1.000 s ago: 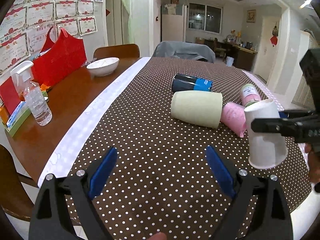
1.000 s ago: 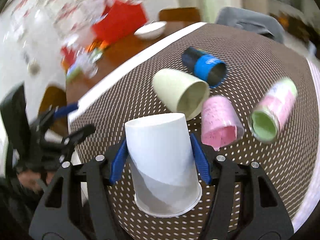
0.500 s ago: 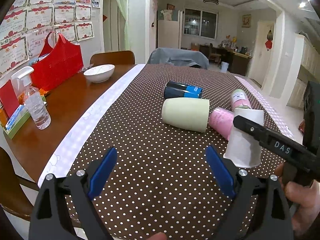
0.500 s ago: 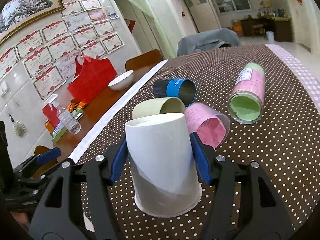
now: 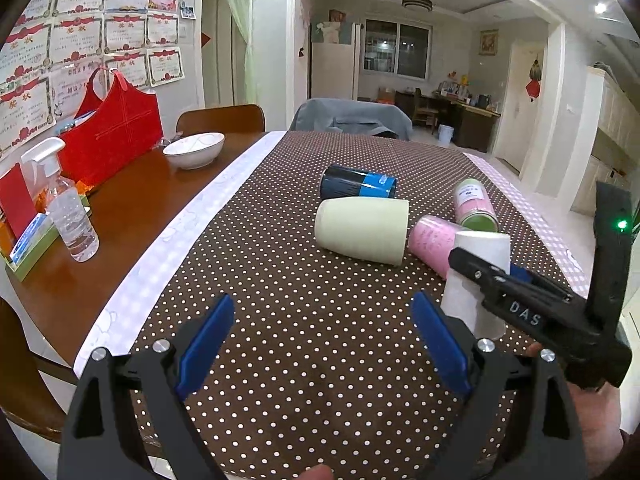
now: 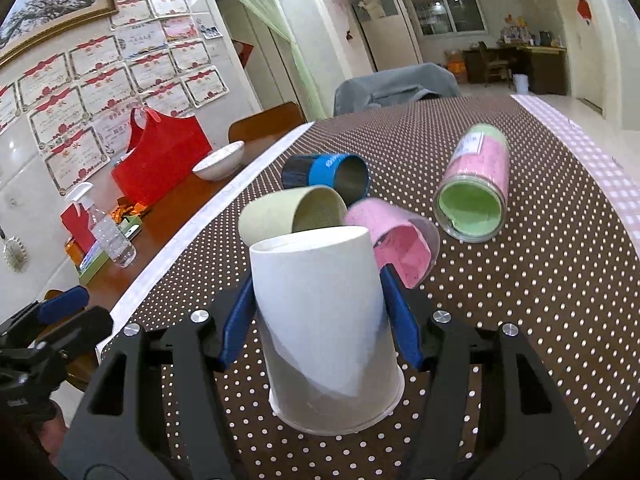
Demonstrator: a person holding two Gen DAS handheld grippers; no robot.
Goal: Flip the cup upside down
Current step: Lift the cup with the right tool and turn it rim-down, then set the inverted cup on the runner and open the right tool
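Observation:
My right gripper (image 6: 320, 320) is shut on a white paper cup (image 6: 324, 320), held upside down with its rim low over the dotted tablecloth (image 6: 540, 300); whether the rim touches the cloth I cannot tell. The same cup (image 5: 478, 280) and the right gripper (image 5: 492, 272) show at the right of the left wrist view. My left gripper (image 5: 324, 344) is open and empty, low over the near part of the cloth, left of the cup.
Behind the white cup lie a cream cup (image 5: 360, 230), a pink cup (image 5: 430, 242), a black-and-blue cup (image 5: 358, 186) and a pink-and-green tumbler (image 5: 474, 206). On the bare wood at left stand a bowl (image 5: 194, 150), a red bag (image 5: 108, 132) and a spray bottle (image 5: 68, 208).
My right gripper has brought the inverted white cup down toward the tablecloth and nearer the front. The left gripper has stayed open and nearly still.

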